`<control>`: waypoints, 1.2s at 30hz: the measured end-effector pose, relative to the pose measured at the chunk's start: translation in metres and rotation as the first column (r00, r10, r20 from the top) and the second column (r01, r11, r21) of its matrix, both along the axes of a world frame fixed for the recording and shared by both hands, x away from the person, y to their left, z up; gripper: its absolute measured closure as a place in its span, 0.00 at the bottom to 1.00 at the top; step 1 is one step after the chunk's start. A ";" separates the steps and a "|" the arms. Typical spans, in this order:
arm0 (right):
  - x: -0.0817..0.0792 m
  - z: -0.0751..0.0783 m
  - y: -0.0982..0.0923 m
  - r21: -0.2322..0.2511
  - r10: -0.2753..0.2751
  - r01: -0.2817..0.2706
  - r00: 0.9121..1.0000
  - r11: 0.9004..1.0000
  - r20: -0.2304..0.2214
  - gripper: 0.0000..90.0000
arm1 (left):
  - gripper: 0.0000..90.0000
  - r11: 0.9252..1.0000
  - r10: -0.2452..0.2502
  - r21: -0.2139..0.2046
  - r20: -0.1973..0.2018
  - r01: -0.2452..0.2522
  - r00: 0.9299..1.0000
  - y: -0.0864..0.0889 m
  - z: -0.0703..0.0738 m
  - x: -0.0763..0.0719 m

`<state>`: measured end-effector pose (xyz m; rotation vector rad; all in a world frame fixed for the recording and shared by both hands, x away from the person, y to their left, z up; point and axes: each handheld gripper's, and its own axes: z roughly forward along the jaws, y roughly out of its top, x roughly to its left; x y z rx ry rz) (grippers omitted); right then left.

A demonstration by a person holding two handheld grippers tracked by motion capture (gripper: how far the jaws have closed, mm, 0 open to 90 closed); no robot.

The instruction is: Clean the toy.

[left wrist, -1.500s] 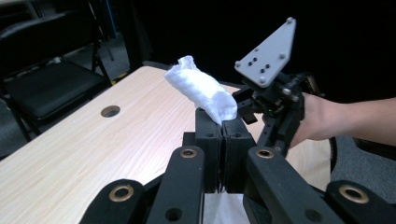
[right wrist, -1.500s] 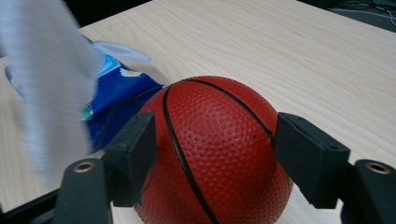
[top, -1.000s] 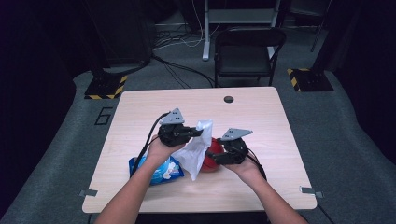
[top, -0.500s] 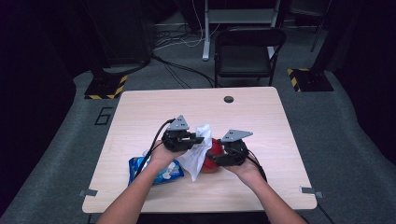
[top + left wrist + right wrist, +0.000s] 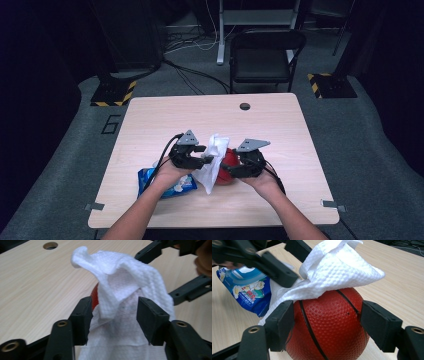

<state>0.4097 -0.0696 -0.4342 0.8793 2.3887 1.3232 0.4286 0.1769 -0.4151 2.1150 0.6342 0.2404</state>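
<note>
Red ball [image 5: 327, 322] is clamped by the right gripper [image 5: 327, 322], probably to steady it. Left gripper [image 5: 112, 315], jaws spread around the white wipe [image 5: 125, 290], seems to rub it.

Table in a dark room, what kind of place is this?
Probably a lab or studio for recording, not a home. The wooden table stands alone on grey carpet, with loose cables on the floor, hazard-striped stand bases at the sides, and a folding chair behind.

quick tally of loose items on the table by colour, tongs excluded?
Red: 1, the ball
White: 1, the wipe draped over the ball
Blue: 1, the wipes packet
Total: 3
</note>
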 end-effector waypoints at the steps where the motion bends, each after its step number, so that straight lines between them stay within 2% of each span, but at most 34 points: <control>1: 0.000 0.000 0.000 0.000 0.000 0.000 1.000 1.000 0.000 0.30 | 0.48 1.000 0.000 0.000 0.000 0.000 1.000 0.000 0.000 0.000; 3: 0.000 0.000 0.000 -0.001 0.000 0.000 1.000 1.000 0.001 0.30 | 0.48 1.000 -0.024 -0.020 -0.005 0.024 1.000 0.002 0.001 -0.003; 7: 0.001 -0.001 -0.001 0.006 0.001 -0.001 1.000 1.000 0.001 0.30 | 0.50 0.999 -0.044 -0.006 -0.020 0.044 0.999 0.001 -0.005 -0.005; 10: 0.001 -0.001 -0.001 0.010 -0.001 0.001 1.000 1.000 -0.002 0.30 | 0.55 0.996 -0.091 0.002 -0.050 0.091 0.995 -0.001 -0.015 -0.005; 12: 0.001 -0.001 -0.001 0.005 0.000 0.000 1.000 1.000 0.001 0.30 | 0.60 0.997 -0.079 0.016 -0.014 0.079 0.997 -0.002 -0.016 -0.008; 15: 0.002 -0.002 -0.003 0.014 -0.001 0.001 1.000 1.000 -0.004 0.30 | 0.80 0.997 -0.083 0.007 -0.002 0.083 0.997 0.001 -0.017 -0.008; 18: 0.003 -0.002 -0.004 0.021 -0.002 0.003 1.000 1.000 -0.004 0.30 | 0.95 0.996 -0.082 0.030 0.017 0.082 0.996 0.001 -0.018 -0.011; 21: 0.003 -0.003 -0.003 0.025 -0.005 0.005 1.000 1.000 -0.001 0.30 | 0.99 0.995 -0.083 0.050 0.033 0.081 0.996 -0.001 -0.018 -0.014; 23: 0.003 -0.003 -0.003 0.025 -0.005 0.005 1.000 1.000 -0.001 0.30 | 1.00 0.995 -0.091 0.052 0.026 0.090 0.995 -0.001 -0.018 -0.016; 24: 0.003 -0.003 -0.003 0.027 -0.007 0.007 1.000 1.000 0.001 0.30 | 1.00 0.992 -0.115 0.059 0.014 0.114 0.993 -0.002 -0.019 -0.020; 25: 0.003 -0.003 -0.003 0.027 -0.007 0.007 1.000 1.000 0.001 0.30 | 1.00 0.992 -0.115 0.059 0.014 0.114 0.993 -0.002 -0.019 -0.020; 26: 0.003 -0.003 -0.003 0.029 -0.008 0.008 1.000 1.000 0.000 0.31 | 1.00 0.986 -0.148 0.074 -0.001 0.147 0.989 -0.004 -0.021 -0.024; 27: 0.003 -0.003 -0.003 0.029 -0.008 0.008 1.000 1.000 0.000 0.31 | 1.00 0.986 -0.148 0.074 -0.001 0.147 0.989 -0.004 -0.021 -0.024; 28: 0.003 -0.003 -0.003 0.032 -0.009 0.009 1.000 0.999 -0.002 0.31 | 1.00 0.977 -0.180 0.111 -0.023 0.182 0.983 -0.009 -0.025 -0.029; 30: 0.004 -0.003 -0.004 0.033 -0.010 0.010 1.000 0.999 -0.003 0.31 | 1.00 0.971 -0.193 0.134 -0.037 0.196 0.981 -0.012 -0.029 -0.032; 31: 0.004 -0.003 -0.004 0.034 -0.009 0.009 1.000 0.999 -0.004 0.31 | 1.00 0.971 -0.187 0.147 -0.023 0.189 0.982 -0.013 -0.030 -0.034; 33: 0.003 -0.003 -0.005 0.036 -0.012 0.012 1.000 0.999 -0.010 0.31 | 1.00 0.973 -0.182 0.142 -0.022 0.183 0.983 -0.012 -0.030 -0.034; 35: 0.003 -0.003 -0.006 0.035 -0.008 0.008 1.000 0.999 -0.006 0.31 | 1.00 0.981 -0.161 0.110 -0.002 0.160 0.987 -0.006 -0.024 -0.033; 36: 0.003 -0.004 -0.007 0.035 -0.004 0.004 1.000 0.999 -0.007 0.31 | 1.00 0.989 -0.133 0.066 0.017 0.132 0.991 0.002 -0.013 -0.029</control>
